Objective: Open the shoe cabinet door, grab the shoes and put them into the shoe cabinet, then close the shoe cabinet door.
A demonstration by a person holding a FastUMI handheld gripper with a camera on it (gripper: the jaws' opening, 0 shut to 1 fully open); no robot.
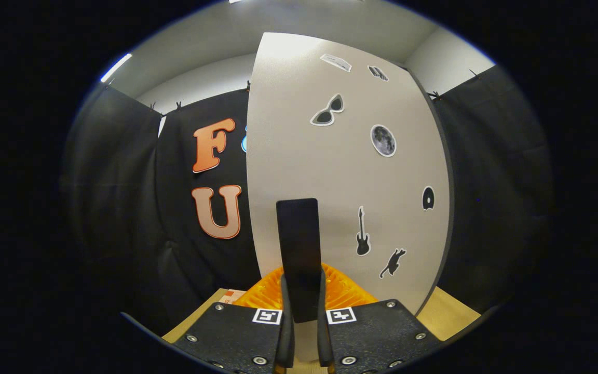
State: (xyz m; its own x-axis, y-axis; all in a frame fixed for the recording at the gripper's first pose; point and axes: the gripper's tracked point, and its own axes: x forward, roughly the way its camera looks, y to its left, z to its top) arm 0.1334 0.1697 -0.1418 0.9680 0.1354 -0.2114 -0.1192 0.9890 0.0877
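Cabinet door close ahead of the gripper — handle between its near-closed fingers.

**What we cannot make out**

The handle on the door runs down between the fingers, so we cannot see its lower end, nor tell whether both fingers press it. The orange thing beside the handle is half covered and unidentifiable. The small stickers above the handle are unreadable shapes.
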